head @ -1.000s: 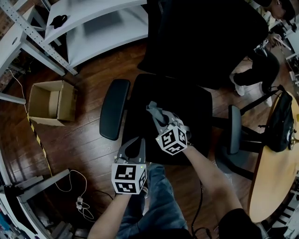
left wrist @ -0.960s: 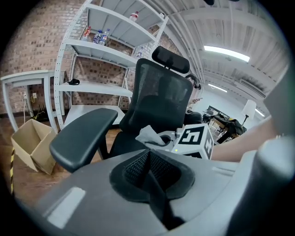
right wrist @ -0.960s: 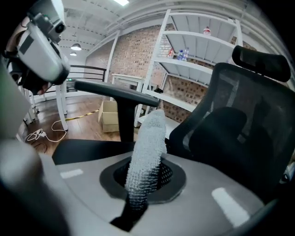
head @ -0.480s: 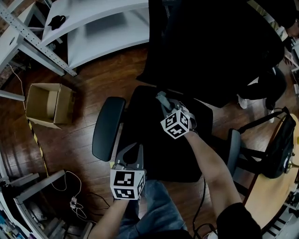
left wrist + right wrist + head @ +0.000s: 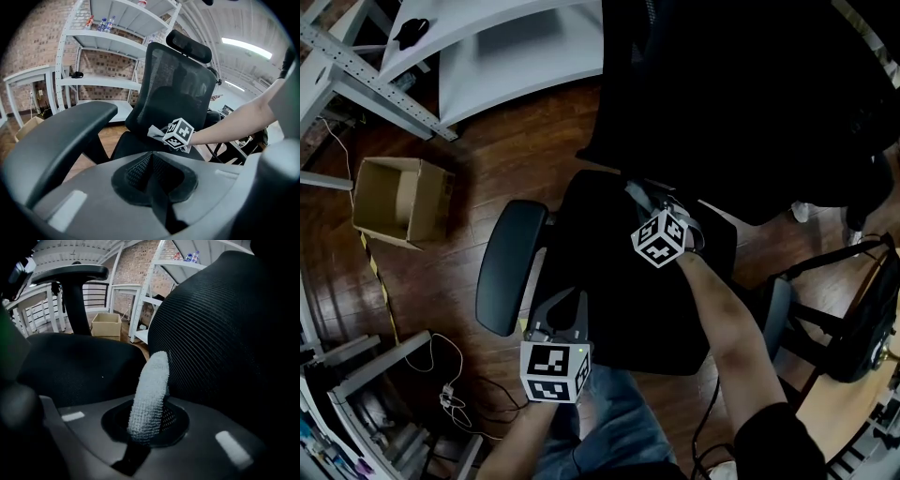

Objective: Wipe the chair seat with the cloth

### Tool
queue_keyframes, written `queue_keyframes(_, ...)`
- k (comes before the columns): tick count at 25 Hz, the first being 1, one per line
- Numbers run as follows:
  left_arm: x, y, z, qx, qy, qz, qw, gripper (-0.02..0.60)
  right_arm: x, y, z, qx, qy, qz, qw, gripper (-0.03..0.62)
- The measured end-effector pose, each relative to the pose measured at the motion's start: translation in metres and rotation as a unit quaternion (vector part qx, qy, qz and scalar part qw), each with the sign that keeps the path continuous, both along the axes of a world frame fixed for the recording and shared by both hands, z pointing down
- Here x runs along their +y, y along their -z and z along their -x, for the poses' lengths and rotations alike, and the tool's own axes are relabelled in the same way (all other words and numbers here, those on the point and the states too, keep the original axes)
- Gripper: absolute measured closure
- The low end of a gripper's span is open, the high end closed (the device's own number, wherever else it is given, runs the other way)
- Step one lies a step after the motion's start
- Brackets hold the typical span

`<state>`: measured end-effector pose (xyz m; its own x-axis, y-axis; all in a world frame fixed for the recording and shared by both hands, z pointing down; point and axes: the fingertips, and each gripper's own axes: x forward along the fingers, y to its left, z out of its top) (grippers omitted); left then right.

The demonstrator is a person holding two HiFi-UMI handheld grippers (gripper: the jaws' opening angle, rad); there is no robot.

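Note:
The black chair seat fills the middle of the head view, under the tall mesh backrest. My right gripper is shut on a pale grey cloth at the back of the seat, close to the backrest's foot. In the right gripper view the cloth sticks up as a roll from between the jaws of the right gripper, with the backrest just behind. My left gripper is shut on nothing at the seat's front left edge. In its own view the left gripper faces the seat.
The left armrest lies just left of the left gripper, and the right armrest is beyond my right arm. A cardboard box, white shelving and a loose cable are on the wooden floor. A black bag sits at the right.
The right gripper has carried the cloth across the seat from the middle toward the backrest. The left gripper has stayed at the front left edge.

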<state>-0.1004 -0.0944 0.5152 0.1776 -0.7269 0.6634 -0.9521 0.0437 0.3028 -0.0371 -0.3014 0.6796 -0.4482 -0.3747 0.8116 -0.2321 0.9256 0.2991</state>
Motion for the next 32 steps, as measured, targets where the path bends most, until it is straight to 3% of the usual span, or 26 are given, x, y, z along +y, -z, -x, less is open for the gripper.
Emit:
queue_keyframes(13, 0.026, -0.006, -0.009, 0.008, -0.016, 0.006, 0.9998, 0.575, 0.059, 0.002, -0.007, -0.012, 0.022, 0.011, 1.000, 0.580)
queue_keyframes(32, 0.132, -0.003, -0.016, 0.008, -0.066, -0.010, 0.9978, 0.576, 0.250, 0.021, -0.010, -0.054, 0.016, 0.026, 0.998, 0.580)
